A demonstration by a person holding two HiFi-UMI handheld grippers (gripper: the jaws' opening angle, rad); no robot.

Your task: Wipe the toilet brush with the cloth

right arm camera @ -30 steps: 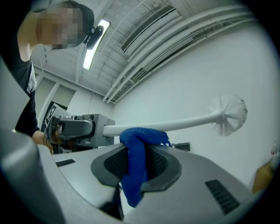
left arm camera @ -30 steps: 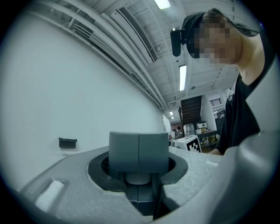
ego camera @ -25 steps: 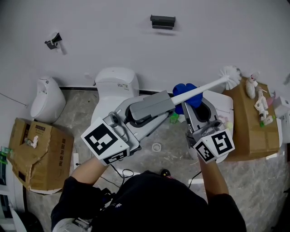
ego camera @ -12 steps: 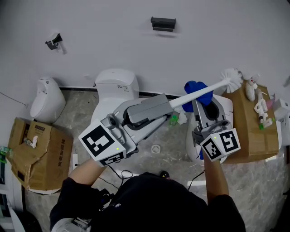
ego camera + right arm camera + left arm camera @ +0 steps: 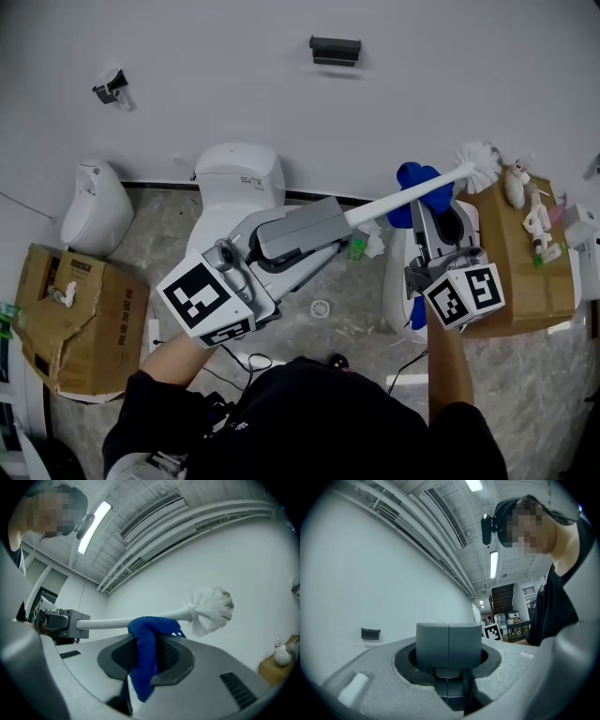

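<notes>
Left gripper (image 5: 339,216): grey, blocky jaws clamped on the near end of the toilet brush (image 5: 380,205). In the left gripper view its two flat grey pads (image 5: 449,644) meet at a thin seam.

Right gripper (image 5: 424,204): smooth grey shell with dark textured inserts, jaws closed on the cloth (image 5: 418,182). In the right gripper view the cloth (image 5: 147,637) is a blue knitted fabric, pinched into a hanging fold between the jaws and draped over the brush handle.

Toilet brush: a slim, straight, white plastic handle (image 5: 110,622) held off the floor between the two grippers, ending in a round head of white bristles (image 5: 480,161).

Change over the last second: the cloth and the right gripper have travelled along the handle towards the bristles. The cloth now sits just short of the head. The left gripper has kept its place and its grip.

Surroundings: a glossy white toilet (image 5: 238,174) stands against the white wall, its bowl partly covered by the left gripper. A second white fixture (image 5: 401,281) lies mostly hidden under the right gripper. A small white ceramic unit (image 5: 89,202) stands at the left. Creased cardboard boxes sit at the left (image 5: 84,314) and right (image 5: 520,258), the right one carrying small pale items. The floor is grey and marbled, with a round drain (image 5: 321,307)
</notes>
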